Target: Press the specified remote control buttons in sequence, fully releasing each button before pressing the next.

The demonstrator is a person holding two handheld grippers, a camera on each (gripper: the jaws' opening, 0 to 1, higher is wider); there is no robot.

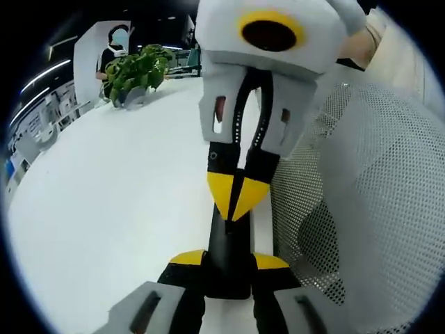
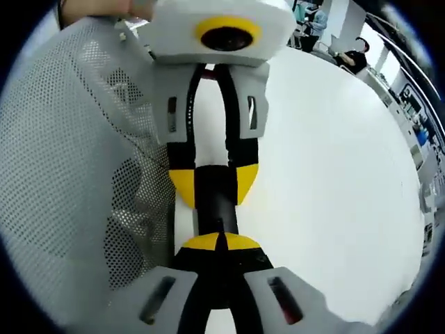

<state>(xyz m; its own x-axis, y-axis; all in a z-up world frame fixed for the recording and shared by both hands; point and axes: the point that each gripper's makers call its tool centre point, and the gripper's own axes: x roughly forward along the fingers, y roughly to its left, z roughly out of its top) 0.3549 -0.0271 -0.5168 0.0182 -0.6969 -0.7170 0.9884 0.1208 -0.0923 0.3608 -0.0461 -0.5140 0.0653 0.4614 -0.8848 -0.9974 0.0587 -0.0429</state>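
The left tongs (image 1: pixel 226 268) hold one end of the black remote (image 1: pixel 227 240) over the white surface (image 1: pixel 104 209). The right tongs (image 2: pixel 221 242) are pinched together, pressing down on it (probably a button). If they press crooked, the remote could slip out.

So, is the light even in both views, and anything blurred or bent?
Left gripper view: even light on the white table, almost no shadows; the potted plant is sharp; the remote control shows no glare. Right gripper view: the table is nearly washed out; the fisheye curves its far edge; the mesh chair is sharp.
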